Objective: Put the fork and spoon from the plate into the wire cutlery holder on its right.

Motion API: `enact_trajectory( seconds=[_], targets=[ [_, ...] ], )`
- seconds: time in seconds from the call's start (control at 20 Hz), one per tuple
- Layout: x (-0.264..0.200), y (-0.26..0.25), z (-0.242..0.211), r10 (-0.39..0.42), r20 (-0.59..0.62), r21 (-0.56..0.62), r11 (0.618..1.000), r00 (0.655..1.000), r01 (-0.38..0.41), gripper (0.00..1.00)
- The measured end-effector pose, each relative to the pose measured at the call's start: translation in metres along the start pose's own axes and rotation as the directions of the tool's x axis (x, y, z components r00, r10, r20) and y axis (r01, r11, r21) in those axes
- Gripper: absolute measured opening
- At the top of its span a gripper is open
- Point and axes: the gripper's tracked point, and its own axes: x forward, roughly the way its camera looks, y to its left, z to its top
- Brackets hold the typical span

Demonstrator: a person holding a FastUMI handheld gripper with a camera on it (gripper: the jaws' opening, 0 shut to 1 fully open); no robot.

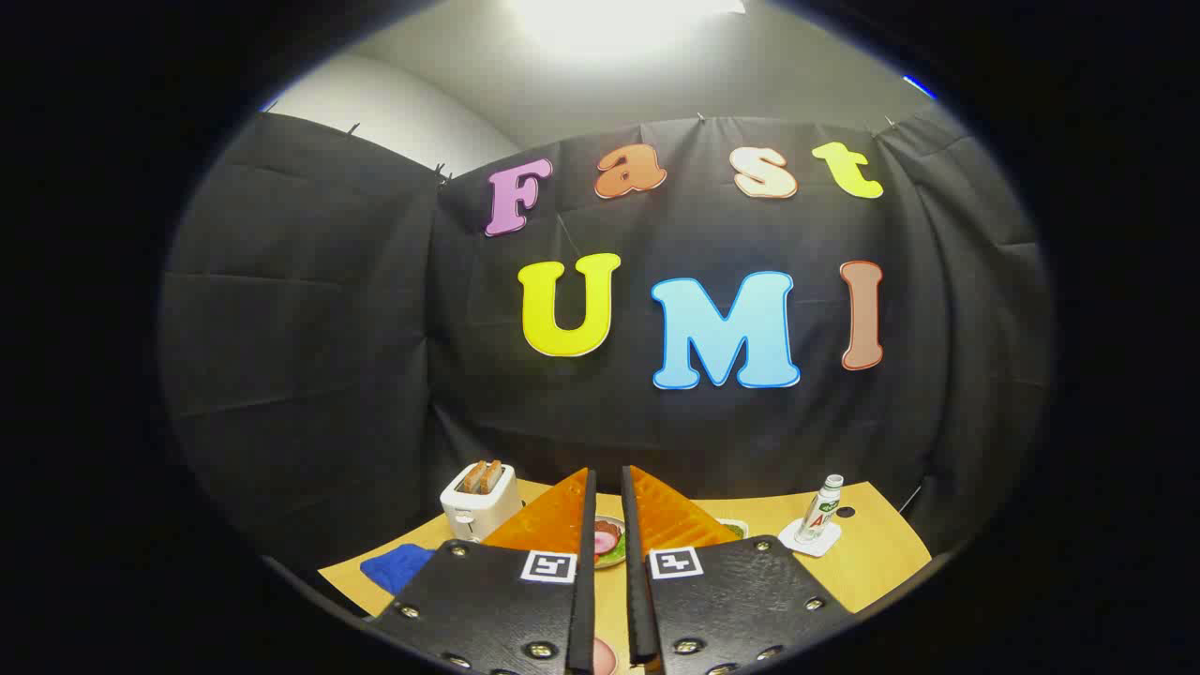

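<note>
My gripper [607, 478] is held high above the wooden table [872, 553], its fingers close together with only a thin slit and nothing between them. Through that slit, beyond the fingers, I see part of a plate [607, 544] with red and green food on it. My fingers hide the rest of the plate and whatever lies beside it. A small pale rim [733, 527] peeks out just right of the right finger; I cannot tell what it is.
A white toaster [480, 502] with two slices in it stands at the table's back left. A blue cloth [398, 565] lies in front of the toaster. On the right, a small bottle [823, 506] stands on a white coaster [812, 541].
</note>
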Motion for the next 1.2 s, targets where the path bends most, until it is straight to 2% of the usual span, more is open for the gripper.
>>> enact_trajectory(
  seconds=[0.35, 0.85, 1.0, 1.2],
  targets=[
    [-0.006, -0.006, -0.003, -0.024, -0.008, 0.020, 1.000, 1.000, 0.024, 0.14],
    [-0.007, -0.003, -0.027, -0.011, -0.066, 0.040, 0.999, 0.998, 0.014, 0.15],
    [-0.003, 0.005, -0.060, 0.016, -0.159, 0.075, 0.997, 0.987, -0.004, 0.15],
    [0.000, 0.013, -0.126, 0.050, -0.354, 0.123, 0.992, 0.934, -0.006, 0.15]
  ],
)
